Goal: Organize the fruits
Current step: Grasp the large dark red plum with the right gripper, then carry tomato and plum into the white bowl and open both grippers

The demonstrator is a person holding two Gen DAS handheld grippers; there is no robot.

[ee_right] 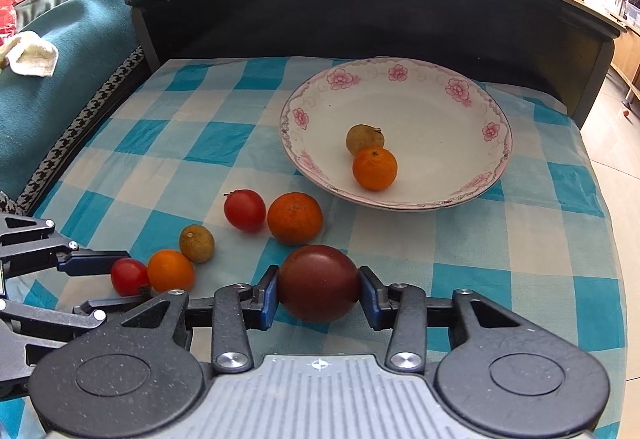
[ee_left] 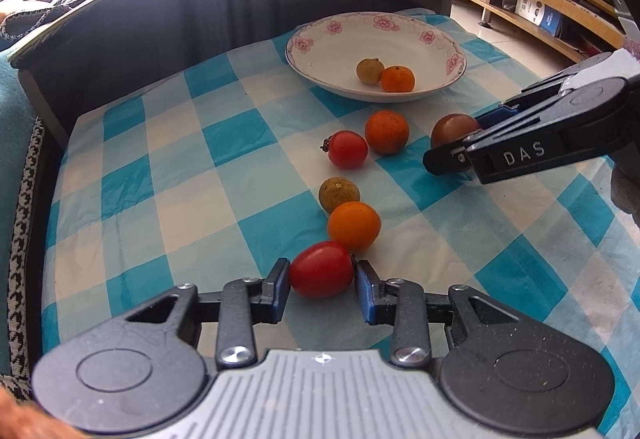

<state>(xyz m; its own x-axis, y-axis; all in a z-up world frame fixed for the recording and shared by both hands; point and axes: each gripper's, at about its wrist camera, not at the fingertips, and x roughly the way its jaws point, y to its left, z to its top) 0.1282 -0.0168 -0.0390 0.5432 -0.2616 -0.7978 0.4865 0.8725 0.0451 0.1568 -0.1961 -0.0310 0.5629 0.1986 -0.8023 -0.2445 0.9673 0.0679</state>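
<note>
Sorting progress: two fruits, a small orange (ee_right: 374,168) and a brownish-green fruit (ee_right: 364,138), already lie in the flowered plate (ee_right: 460,87); six are on the checked cloth (ee_left: 168,175) over the surface.
Left gripper (ee_left: 322,276): fingers narrowed around the red tomato (ee_left: 321,269), touching both sides, tomato low on the cloth.
Right gripper (ee_right: 319,288): fingers closed against the dark tomato (ee_right: 318,282).
Left to do: both held tomatoes, plus the red tomato near the plate (ee_left: 347,149), large orange (ee_left: 386,131), greenish fruit (ee_left: 339,194) and orange tomato (ee_left: 353,225).
View difference: only the right wrist view shows the right grip squarely; the left wrist view sees it side-on, half hidden.
</note>
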